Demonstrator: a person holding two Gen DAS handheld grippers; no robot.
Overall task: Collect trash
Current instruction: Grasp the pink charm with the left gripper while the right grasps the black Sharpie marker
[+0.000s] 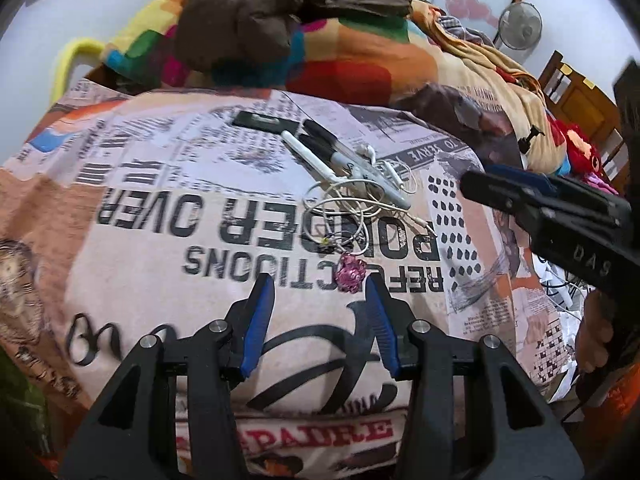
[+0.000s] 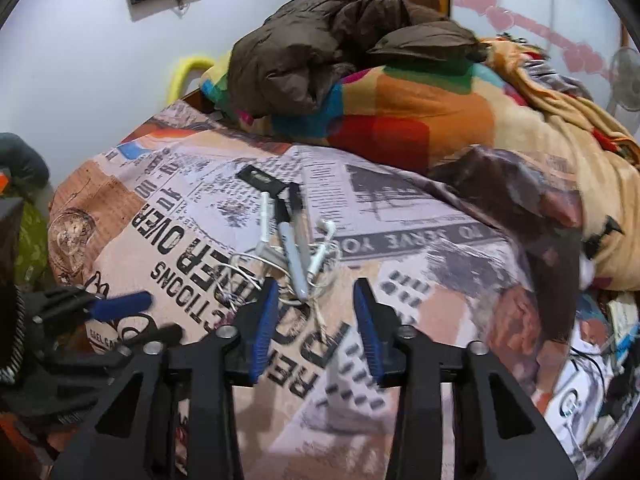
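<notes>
A crumpled pink wrapper [image 1: 351, 275] lies on the newspaper-print bedsheet [image 1: 168, 264], just ahead of my left gripper [image 1: 320, 284], nearer its right fingertip. The left gripper is open and empty. Beyond the wrapper lies a tangle of white earphone cable [image 1: 352, 208] with pens [image 1: 340, 160] and a black flat item [image 1: 262, 121]. My right gripper [image 2: 316, 292] is open and empty, its tips just short of the cable tangle [image 2: 304, 268] and pens [image 2: 294, 256]. The right gripper also shows in the left wrist view [image 1: 492, 182]; the left gripper shows in the right wrist view [image 2: 132, 312].
A multicoloured blanket [image 1: 360, 60] with a brown jacket [image 1: 256, 12] is heaped at the far side of the bed. A tan blanket [image 2: 560, 132] and clutter lie to the right. A fan [image 1: 520, 26] and wooden chair [image 1: 576, 96] stand beyond.
</notes>
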